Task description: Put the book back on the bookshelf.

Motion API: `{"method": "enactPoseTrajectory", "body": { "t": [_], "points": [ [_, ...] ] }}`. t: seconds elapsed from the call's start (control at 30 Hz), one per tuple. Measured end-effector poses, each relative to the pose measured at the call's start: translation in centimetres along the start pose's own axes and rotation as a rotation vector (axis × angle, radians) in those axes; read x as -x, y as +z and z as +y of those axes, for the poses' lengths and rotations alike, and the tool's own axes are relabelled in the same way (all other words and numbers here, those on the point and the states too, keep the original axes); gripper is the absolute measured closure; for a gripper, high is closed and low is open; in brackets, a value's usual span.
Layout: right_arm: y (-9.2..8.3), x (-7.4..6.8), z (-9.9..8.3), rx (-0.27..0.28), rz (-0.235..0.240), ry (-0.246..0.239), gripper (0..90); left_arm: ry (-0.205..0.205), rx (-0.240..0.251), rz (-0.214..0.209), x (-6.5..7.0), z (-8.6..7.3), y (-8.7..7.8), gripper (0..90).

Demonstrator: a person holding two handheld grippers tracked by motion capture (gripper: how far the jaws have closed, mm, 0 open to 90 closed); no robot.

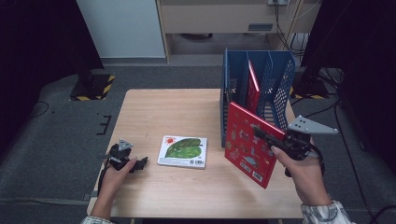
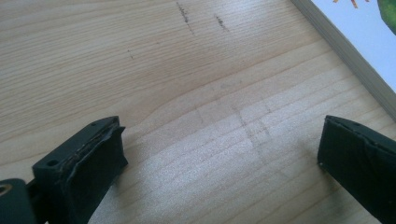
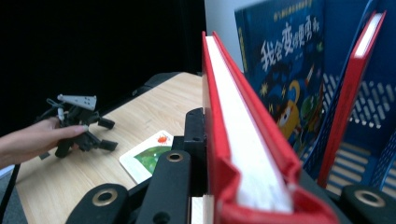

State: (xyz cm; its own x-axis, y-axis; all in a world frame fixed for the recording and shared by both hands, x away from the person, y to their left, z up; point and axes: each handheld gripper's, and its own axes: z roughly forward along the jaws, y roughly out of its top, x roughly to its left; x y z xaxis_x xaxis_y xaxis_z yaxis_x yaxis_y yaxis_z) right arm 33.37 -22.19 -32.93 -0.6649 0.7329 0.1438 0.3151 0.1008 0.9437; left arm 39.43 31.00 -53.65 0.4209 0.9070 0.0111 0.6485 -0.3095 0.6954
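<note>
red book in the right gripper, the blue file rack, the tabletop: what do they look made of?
Red book: likely glossy hardcover board; stiff covers overhang a thick white page block.
Blue file rack: looks like moulded plastic, matte; perforated walls, uniform colour, though painted metal is possible.
Tabletop: pale wood or wood-look laminate, satin; grain lines and scuffs show.

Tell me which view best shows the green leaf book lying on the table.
The high view: the leaf book lies flat with its whole cover visible, left of the blue rack. The left gripper view catches just a corner and page edge; the right gripper view shows part of its cover beyond the held red book.
</note>
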Motion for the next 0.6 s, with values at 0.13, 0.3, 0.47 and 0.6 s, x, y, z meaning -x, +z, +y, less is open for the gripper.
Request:
{"method": "enactPoseTrajectory", "body": {
  "t": [0.13,0.3,0.47,0.6],
  "points": [
    [-0.4,-0.2,1.7,0.013,-0.011,-0.010,79.2,0.001,0.000,-0.001,0.0,0.0,0.0,0.0],
    [-0.6,0.3,3.8,0.038,-0.044,-0.017,79.2,0.001,0.000,-0.002,0.0,0.0,0.0,0.0],
    [-0.8,1.1,5.3,0.050,-0.074,-0.021,79.2,0.002,0.000,-0.002,0.0,0.0,0.0,0.0],
    [-0.9,1.6,6.0,0.061,-0.094,-0.017,79.2,0.001,0.000,-0.003,0.0,0.0,0.0,0.0]
  ]
}}
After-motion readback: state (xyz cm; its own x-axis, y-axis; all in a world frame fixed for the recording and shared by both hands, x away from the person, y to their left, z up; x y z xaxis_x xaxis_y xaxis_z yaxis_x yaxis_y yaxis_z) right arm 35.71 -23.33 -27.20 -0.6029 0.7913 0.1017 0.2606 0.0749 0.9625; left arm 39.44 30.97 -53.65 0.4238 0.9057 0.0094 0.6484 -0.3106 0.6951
